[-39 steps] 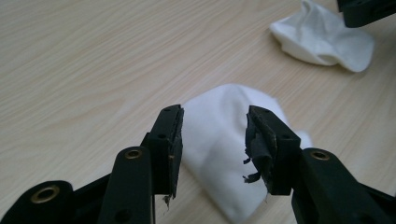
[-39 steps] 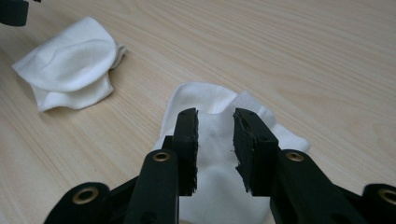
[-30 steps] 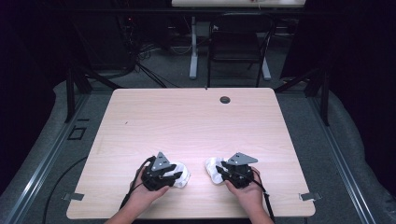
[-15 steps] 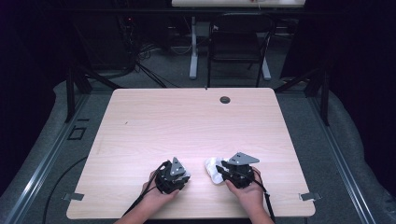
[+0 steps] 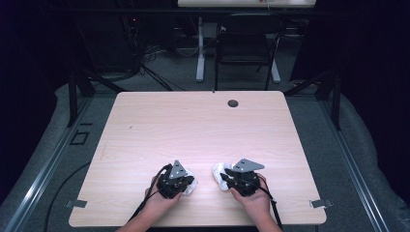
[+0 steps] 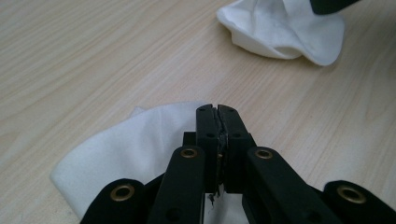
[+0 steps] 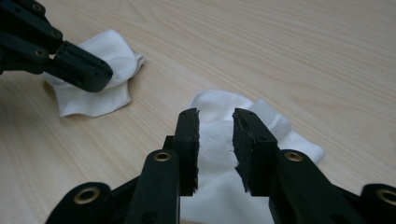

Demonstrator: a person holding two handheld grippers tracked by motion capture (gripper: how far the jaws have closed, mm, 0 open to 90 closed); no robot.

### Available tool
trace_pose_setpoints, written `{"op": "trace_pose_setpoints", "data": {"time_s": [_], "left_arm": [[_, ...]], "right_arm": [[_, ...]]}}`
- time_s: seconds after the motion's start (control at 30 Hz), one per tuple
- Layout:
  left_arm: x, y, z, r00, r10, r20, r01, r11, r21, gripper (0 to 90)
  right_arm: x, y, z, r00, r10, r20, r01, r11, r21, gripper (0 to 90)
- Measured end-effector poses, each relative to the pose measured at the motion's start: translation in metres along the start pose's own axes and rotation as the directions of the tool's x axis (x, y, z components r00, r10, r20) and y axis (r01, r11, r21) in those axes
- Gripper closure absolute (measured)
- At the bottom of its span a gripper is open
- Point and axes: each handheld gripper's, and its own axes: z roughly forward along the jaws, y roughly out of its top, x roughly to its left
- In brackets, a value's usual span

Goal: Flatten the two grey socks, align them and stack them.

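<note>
High view: two white cloths near the table's [image 5: 145,121] near edge; left gripper [image 5: 180,182] on the left cloth [image 5: 190,178], right gripper [image 5: 232,178] on the right cloth [image 5: 220,173].

Left gripper view: jaws have just closed, pinched shut on the left cloth [image 6: 126,149].

Right gripper view: jaws closing, narrow gap, right cloth [image 7: 219,140] between and just beyond, pads not yet pressing.

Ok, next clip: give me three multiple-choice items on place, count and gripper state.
1. Where is the small dark round grommet in the light wooden table?
A. near the far edge
B. between the cloths
C. at the left edge

2. How many crumpled white cloth pieces lie there?
A. one
B. two
C. four

3. How do the left hand-held gripper jaws stand?
A. wide open
B. half open
C. closed together

Key: A, it sits near the far edge; B, one cloth at the left gripper, another at the right hand-held gripper; C, the jaws meet over the cloth.
</note>
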Motion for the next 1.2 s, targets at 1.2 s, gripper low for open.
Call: {"op": "trace_pose_setpoints", "data": {"time_s": [1.2], "left_arm": [[0.038,-0.016,-0.060,0.9936,-0.091,-0.066,0.087,0.9940,-0.066,88.2]], "right_arm": [[0.053,0.014,0.060,0.9787,-0.134,-0.155,0.160,0.973,0.168,90.0]]}}
